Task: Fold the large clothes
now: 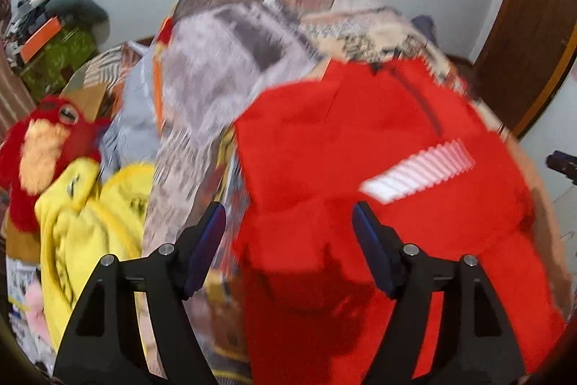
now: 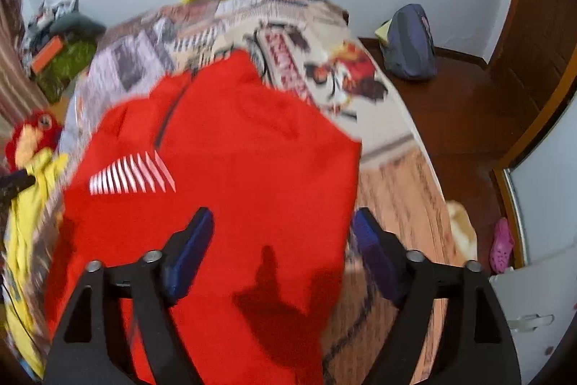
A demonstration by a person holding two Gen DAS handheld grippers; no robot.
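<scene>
- The large red fleece garment with a dark zip and a white striped logo (image 1: pixel 378 147) lies spread over the patterned bedspread (image 2: pixel 324 60), and we place everything else from it
- Our left gripper (image 1: pixel 288 233) hangs above the garment's left edge, fingers wide apart and holding nothing
- Our right gripper (image 2: pixel 283 233) hangs above its right edge — fingers likewise wide, nothing between them
- A yellow plush toy (image 1: pixel 90 204) and a red plush toy (image 1: pixel 39 147) sit to the garment's left
- We judge the step to be reaching in for a fold; next, each gripper must drop onto an edge and pinch the fabric — blur hides the hem
</scene>
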